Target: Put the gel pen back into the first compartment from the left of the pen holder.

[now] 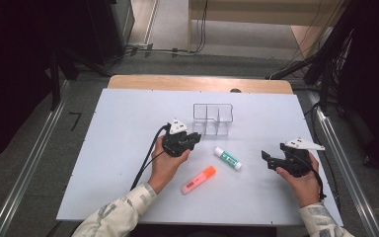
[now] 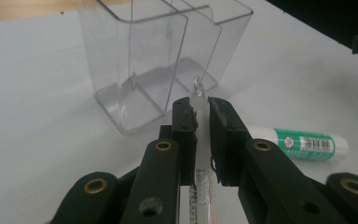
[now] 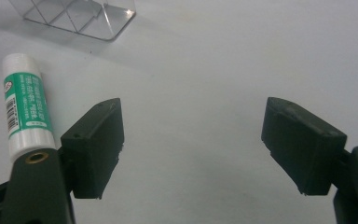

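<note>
My left gripper (image 1: 195, 138) (image 2: 202, 112) is shut on a clear-barrelled pen (image 2: 200, 140), whose tip pokes out toward the clear plastic organiser (image 1: 213, 118) (image 2: 154, 70) just ahead of it. The organiser stands upright with several compartments. A green-and-white glue stick (image 1: 228, 158) (image 2: 303, 143) (image 3: 24, 107) lies on the white table between the two grippers. An orange highlighter (image 1: 198, 179) lies nearer the front. My right gripper (image 1: 266, 159) (image 3: 191, 140) is open above bare table, right of the glue stick, with nothing between its jaws.
The white table top (image 1: 128, 148) sits on a wooden table whose far edge (image 1: 197, 83) shows behind it. Cables, metal rails and dark stands surround the table on the floor.
</note>
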